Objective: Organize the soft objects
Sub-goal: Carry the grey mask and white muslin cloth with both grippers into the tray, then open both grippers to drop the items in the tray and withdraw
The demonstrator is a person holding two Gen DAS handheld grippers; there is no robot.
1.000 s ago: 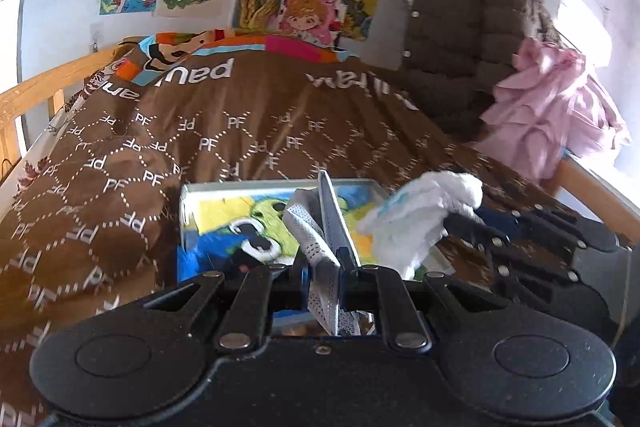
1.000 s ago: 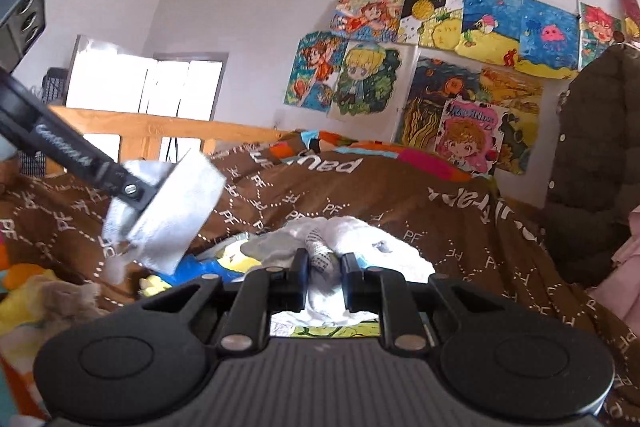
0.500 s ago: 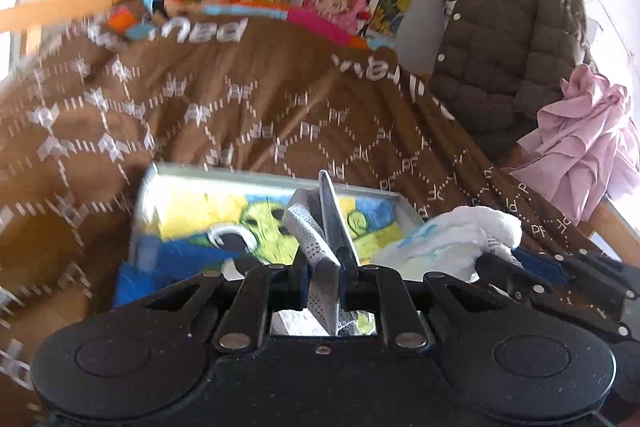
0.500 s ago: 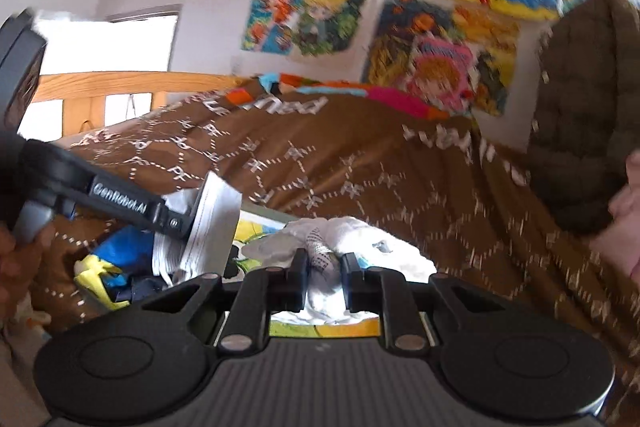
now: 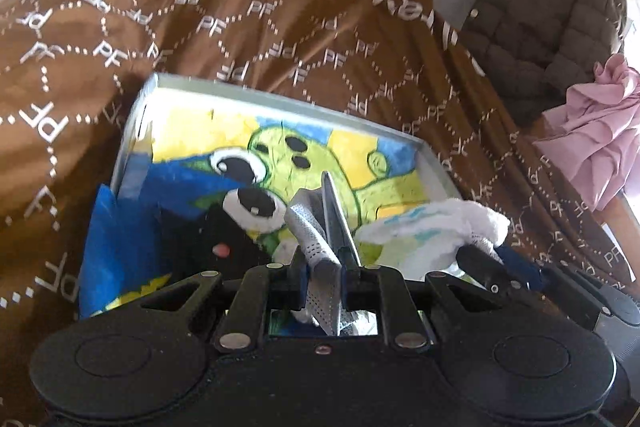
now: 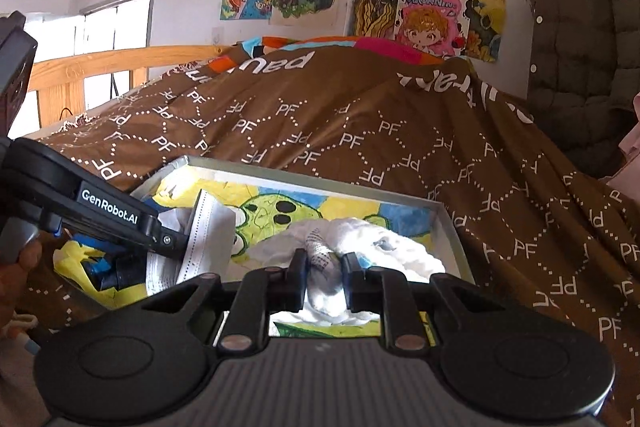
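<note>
A shallow grey tray (image 5: 280,99) with a yellow, green and blue cartoon picture inside lies on the brown bedspread; it also shows in the right wrist view (image 6: 304,177). My left gripper (image 5: 323,267) is shut on a folded grey-white cloth (image 5: 316,247), held just over the tray's near part; the same cloth shows in the right wrist view (image 6: 208,227). My right gripper (image 6: 324,275) is shut on a fluffy white cloth with blue marks (image 6: 360,243), held over the tray's right side. That white cloth also shows in the left wrist view (image 5: 432,227).
The brown "PF" patterned bedspread (image 5: 280,11) covers the bed. A dark quilted jacket (image 5: 540,7) and a pink garment (image 5: 596,139) sit at the right. A wooden bed rail (image 6: 100,67) runs at the left. Blue and yellow fabric (image 5: 116,251) lies by the tray's left end.
Both grippers have dropped and tilted down toward the tray, each still holding its cloth. The tray now fills more of both views.
</note>
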